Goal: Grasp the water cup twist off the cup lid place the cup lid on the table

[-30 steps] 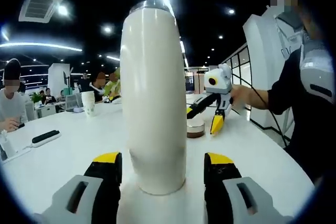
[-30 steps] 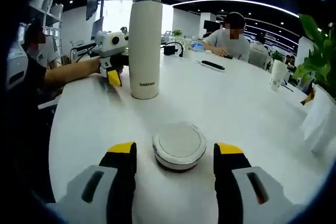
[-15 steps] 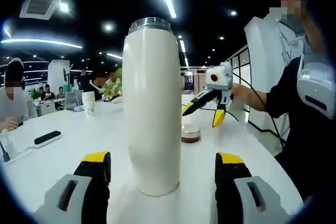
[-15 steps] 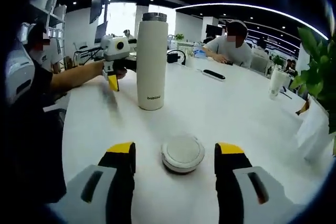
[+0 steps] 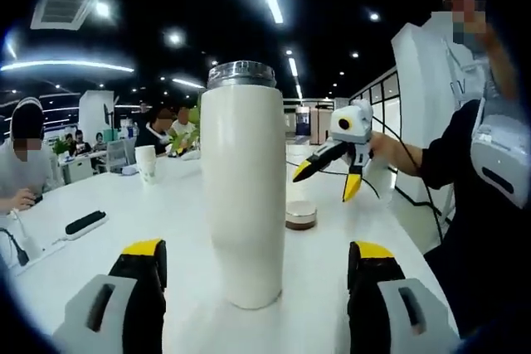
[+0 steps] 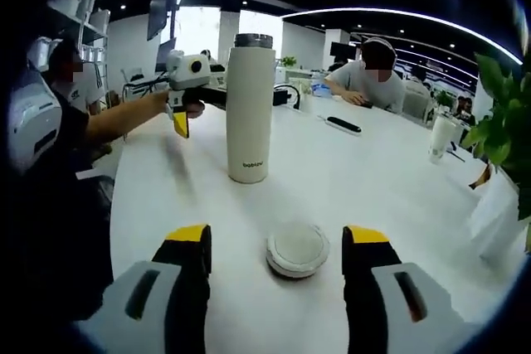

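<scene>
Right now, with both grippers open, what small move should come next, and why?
Probably just draw both grippers back. The round white cup lid already lies flat on the white table, free between the open right gripper. The tall cream water cup stands upright with its mouth uncovered, untouched between the open left gripper.

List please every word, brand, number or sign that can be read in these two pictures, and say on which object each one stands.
One small dark word, printed low on the side of the white water cup in the right gripper view: a brand mark, too small and blurred to read with certainty.
The cup lid lying on the table: no text visible.
The left gripper and right gripper: no readable marking.
</scene>
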